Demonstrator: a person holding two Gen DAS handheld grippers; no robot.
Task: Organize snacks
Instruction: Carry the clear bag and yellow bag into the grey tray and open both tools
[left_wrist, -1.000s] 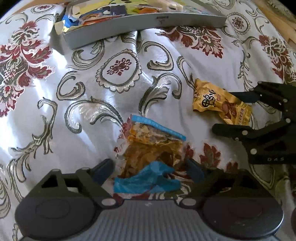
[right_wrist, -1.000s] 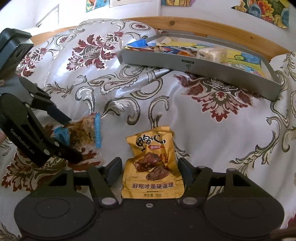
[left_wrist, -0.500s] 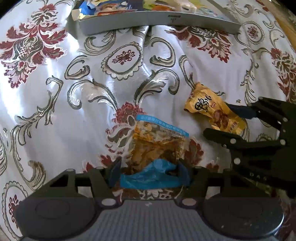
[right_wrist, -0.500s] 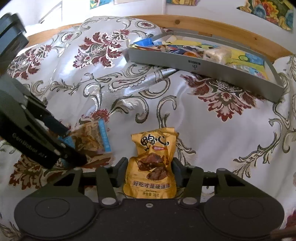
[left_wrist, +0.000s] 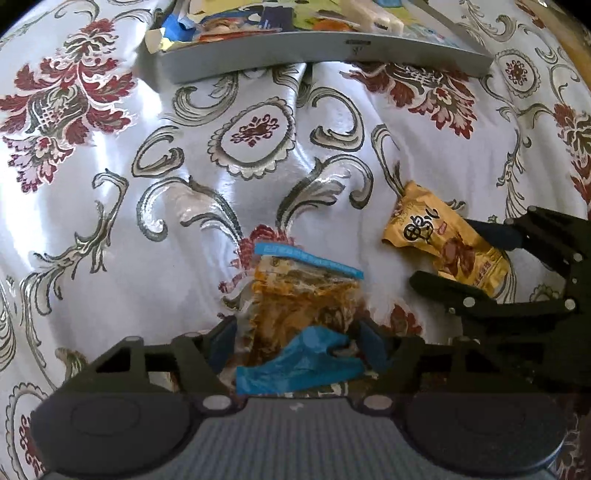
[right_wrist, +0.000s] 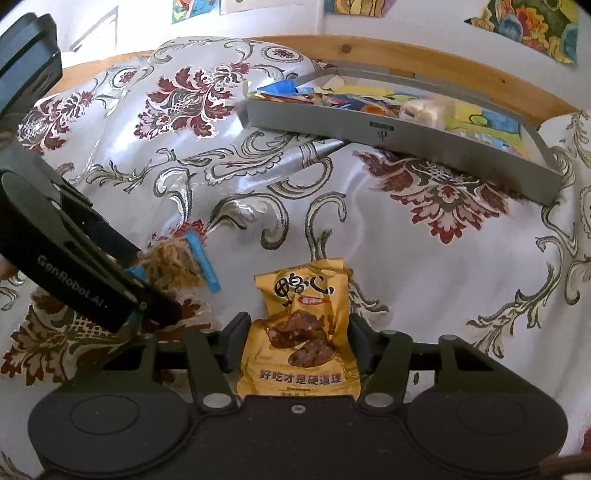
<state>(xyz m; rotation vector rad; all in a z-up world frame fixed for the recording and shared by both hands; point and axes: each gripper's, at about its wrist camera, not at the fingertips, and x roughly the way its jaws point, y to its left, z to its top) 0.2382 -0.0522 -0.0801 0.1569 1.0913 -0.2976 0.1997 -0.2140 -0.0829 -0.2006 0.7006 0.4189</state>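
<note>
Both packs lie on the floral satin bedspread, w/ the grey plastic tray beyond. Your right hand-held gripper pinches the yellow foil snack pouch; left hand-held gripper clamps the clear, blue-edged crinkly snack bag. Probably light, soft, slippery: keep hold near the bottom seams.

Bare patterned cloth open up to grey tray, tray crowded with snacks
</note>
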